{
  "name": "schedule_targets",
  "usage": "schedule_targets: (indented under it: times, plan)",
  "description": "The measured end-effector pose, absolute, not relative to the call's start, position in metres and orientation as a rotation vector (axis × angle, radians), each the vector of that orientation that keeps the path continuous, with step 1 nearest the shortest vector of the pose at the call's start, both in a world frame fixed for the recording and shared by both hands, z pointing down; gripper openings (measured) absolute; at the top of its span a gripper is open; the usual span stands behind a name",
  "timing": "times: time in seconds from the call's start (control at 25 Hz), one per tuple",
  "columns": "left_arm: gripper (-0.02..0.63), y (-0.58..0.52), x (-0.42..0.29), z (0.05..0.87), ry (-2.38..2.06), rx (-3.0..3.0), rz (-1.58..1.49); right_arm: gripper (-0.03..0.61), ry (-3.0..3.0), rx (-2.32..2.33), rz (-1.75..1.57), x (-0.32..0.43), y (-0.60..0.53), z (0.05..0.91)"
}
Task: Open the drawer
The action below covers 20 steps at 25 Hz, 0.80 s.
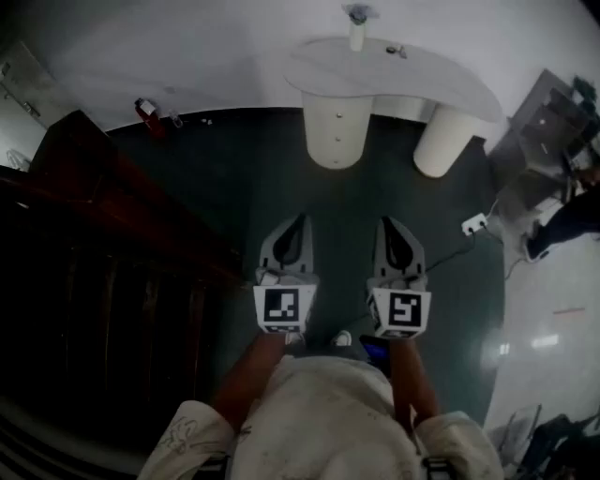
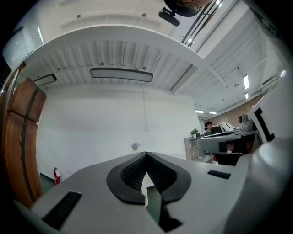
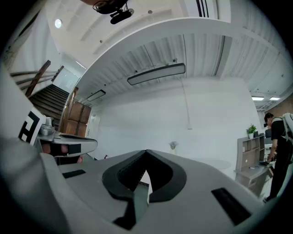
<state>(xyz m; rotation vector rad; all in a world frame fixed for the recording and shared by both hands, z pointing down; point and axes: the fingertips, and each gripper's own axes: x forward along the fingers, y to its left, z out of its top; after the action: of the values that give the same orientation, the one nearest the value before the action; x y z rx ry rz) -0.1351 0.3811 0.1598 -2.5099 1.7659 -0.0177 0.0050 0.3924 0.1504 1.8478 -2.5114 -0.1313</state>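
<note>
My left gripper (image 1: 298, 221) and right gripper (image 1: 392, 225) are held side by side, level, over dark green carpet, pointing toward a white wall. Both are shut with nothing between the jaws: the left gripper's (image 2: 146, 154) tips meet in the left gripper view, and the right gripper's (image 3: 146, 152) tips meet in the right gripper view. A dark wooden cabinet (image 1: 103, 234) stands to the left of the left gripper, apart from it. Its brown side (image 2: 23, 137) shows at the left gripper view's left edge. I cannot make out any drawer front or handle on it.
A white table (image 1: 394, 70) on two round pedestals (image 1: 336, 127) stands ahead by the wall, a small vase (image 1: 357, 28) on it. A red fire extinguisher (image 1: 147, 112) sits at the wall's foot. A power strip (image 1: 473, 223) lies right. A person (image 3: 279, 151) stands far right.
</note>
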Motion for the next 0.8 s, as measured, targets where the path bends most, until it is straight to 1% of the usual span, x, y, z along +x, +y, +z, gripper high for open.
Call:
schedule_targets:
  times: [0.8]
  plan:
    - [0.000, 0.360, -0.072, 0.170, 1.798, -2.508, -0.045, 0.006, -2.523, 1.853, -0.141, 0.073, 0.375, 0.159]
